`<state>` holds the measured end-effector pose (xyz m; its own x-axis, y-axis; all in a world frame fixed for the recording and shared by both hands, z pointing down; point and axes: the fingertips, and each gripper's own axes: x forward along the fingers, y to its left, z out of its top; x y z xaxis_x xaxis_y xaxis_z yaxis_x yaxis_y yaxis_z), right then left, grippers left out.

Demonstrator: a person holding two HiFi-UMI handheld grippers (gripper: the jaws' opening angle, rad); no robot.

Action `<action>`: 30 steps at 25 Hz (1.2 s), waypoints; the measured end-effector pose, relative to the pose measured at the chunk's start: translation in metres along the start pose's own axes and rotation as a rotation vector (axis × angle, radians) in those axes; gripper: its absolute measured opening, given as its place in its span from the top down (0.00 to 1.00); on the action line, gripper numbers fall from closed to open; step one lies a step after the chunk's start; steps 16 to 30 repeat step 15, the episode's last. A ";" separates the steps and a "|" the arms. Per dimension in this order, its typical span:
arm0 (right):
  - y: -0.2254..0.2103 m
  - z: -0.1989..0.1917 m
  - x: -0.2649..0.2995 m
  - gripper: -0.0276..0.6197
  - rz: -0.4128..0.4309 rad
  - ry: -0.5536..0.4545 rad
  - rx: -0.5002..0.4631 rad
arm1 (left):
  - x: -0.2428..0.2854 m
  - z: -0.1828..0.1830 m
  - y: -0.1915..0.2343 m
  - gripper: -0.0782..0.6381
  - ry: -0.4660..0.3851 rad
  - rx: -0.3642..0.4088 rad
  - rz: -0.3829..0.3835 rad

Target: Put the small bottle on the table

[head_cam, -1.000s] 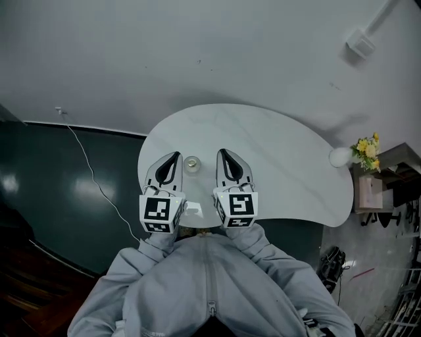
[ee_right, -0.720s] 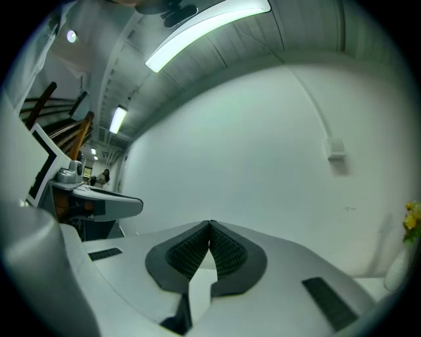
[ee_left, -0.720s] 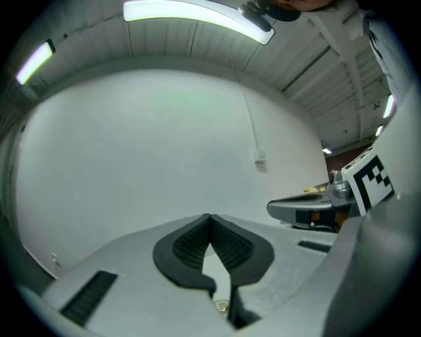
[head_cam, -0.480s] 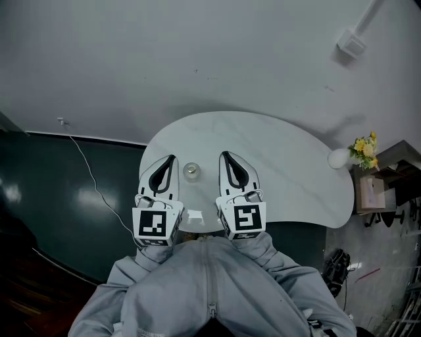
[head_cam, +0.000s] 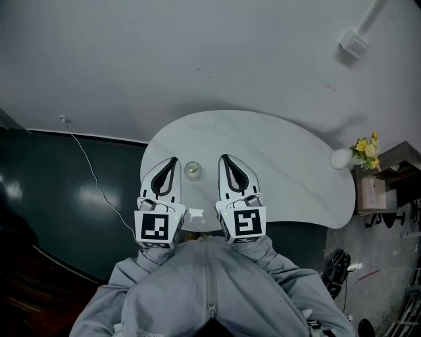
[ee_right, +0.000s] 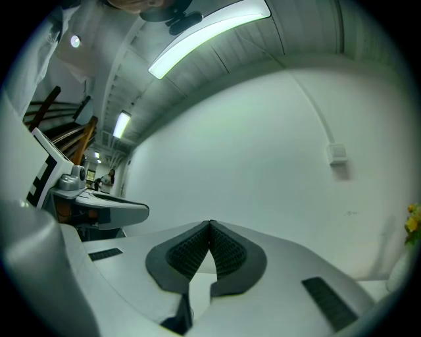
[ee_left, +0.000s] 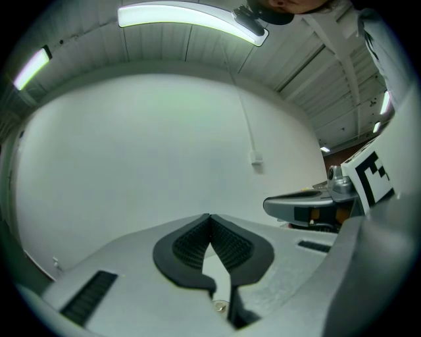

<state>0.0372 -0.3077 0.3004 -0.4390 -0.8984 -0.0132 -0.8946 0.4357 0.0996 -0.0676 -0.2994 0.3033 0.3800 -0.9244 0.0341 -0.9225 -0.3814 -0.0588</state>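
Head view: dim, cool grey cast, flat even light. Soft shadow on wall just beyond right end of table. Pale glare patches on dark floor left of table. Gripper views: strong fisheye bending, black corners, ceiling light strips blown out white.

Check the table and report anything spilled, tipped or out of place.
Nothing stands out. The small pale bottle sits on the white rounded table, between the left gripper and right gripper, both shut and empty. No spill shows around it.
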 end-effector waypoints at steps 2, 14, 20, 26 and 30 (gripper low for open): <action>0.000 -0.001 -0.002 0.92 0.000 0.001 0.002 | 0.000 -0.001 -0.002 0.88 0.003 -0.001 -0.001; -0.004 -0.007 -0.003 0.92 0.004 -0.001 0.006 | 0.002 -0.006 -0.006 0.88 0.000 0.005 0.002; -0.004 -0.008 -0.004 0.92 0.005 -0.001 0.006 | 0.002 -0.008 -0.007 0.88 0.001 0.004 0.002; -0.004 -0.008 -0.004 0.92 0.005 -0.001 0.006 | 0.002 -0.008 -0.007 0.88 0.001 0.004 0.002; -0.004 -0.008 -0.004 0.92 0.005 -0.001 0.006 | 0.002 -0.008 -0.007 0.88 0.001 0.004 0.002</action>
